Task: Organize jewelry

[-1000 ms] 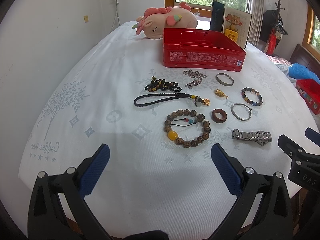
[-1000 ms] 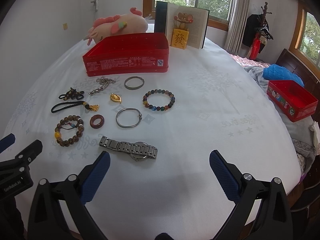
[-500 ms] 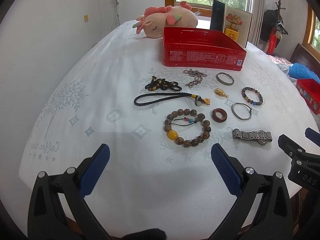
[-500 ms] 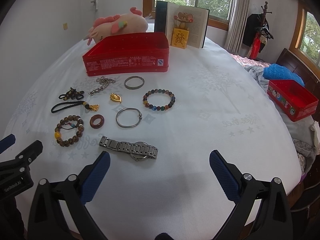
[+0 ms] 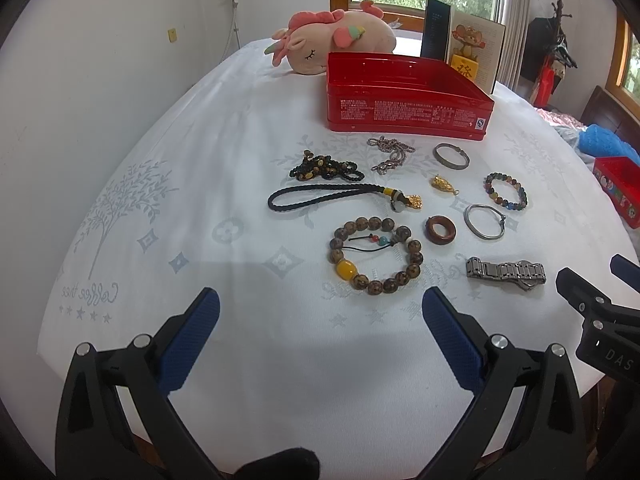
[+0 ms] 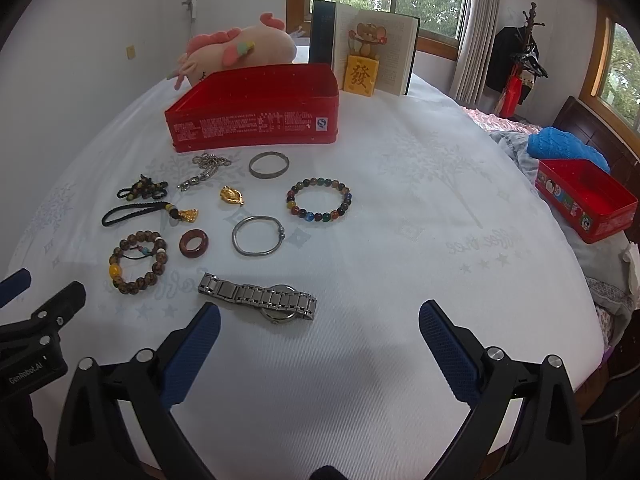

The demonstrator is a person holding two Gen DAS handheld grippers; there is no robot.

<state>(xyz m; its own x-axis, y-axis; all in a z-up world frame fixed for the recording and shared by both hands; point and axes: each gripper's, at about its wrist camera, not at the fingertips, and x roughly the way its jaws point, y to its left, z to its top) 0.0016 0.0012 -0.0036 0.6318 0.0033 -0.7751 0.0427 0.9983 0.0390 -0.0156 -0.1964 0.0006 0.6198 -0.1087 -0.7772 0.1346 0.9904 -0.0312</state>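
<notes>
Several jewelry pieces lie on the white tablecloth in front of an open red tin (image 5: 404, 100) (image 6: 256, 112). Nearest are a brown bead bracelet (image 5: 376, 256) (image 6: 138, 262) and a steel watch (image 5: 506, 272) (image 6: 258, 298). Behind lie a red-brown ring (image 5: 440, 230), silver bangle (image 6: 258, 236), coloured bead bracelet (image 6: 320, 199), black cord with gold charm (image 5: 340, 196), gold pendant (image 6: 231, 195), dark bangle (image 6: 269, 165), chain (image 5: 390, 152) and black bead necklace (image 5: 326, 168). My left gripper (image 5: 320, 316) and right gripper (image 6: 320, 320) are open, empty, near the front edge.
A pink plush toy (image 5: 332, 42) and an open book with a yellow block (image 6: 362, 76) stand behind the tin. A second red tin (image 6: 586, 198) sits on a bed at the right. The table's round edge falls off near the grippers.
</notes>
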